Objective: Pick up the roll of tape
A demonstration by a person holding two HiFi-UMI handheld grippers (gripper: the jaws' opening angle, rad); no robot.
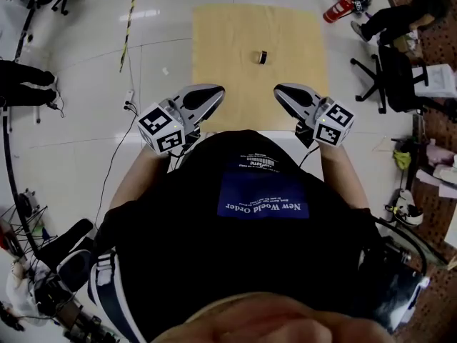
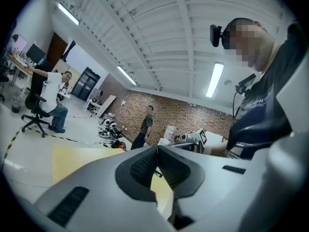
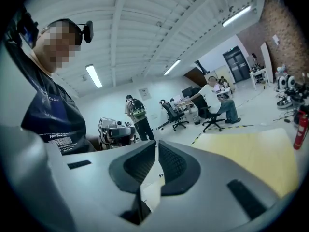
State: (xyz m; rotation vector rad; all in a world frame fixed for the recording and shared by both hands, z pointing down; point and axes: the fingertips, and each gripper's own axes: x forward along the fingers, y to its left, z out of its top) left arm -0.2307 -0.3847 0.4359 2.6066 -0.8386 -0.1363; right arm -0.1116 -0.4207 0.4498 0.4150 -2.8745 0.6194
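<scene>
A small dark roll of tape (image 1: 263, 57) lies on the pale yellow table (image 1: 214, 34), a little past its middle. Both grippers hang over the table's near edge, well short of the roll, with their tips turned toward each other. My left gripper (image 1: 218, 91) is shut with nothing between its pads (image 2: 145, 166). My right gripper (image 1: 278, 91) is also shut and empty, its ribbed pads (image 3: 171, 163) meeting at the tip. Each gripper view shows the other gripper's marker cube and the person holding them. The roll is not visible in either gripper view.
A red fire extinguisher (image 1: 339, 9) lies on the floor past the table's far right corner. An office chair (image 1: 389, 77) and boxes stand to the right. A cable (image 1: 121, 120) runs over the floor on the left. People stand and sit further off.
</scene>
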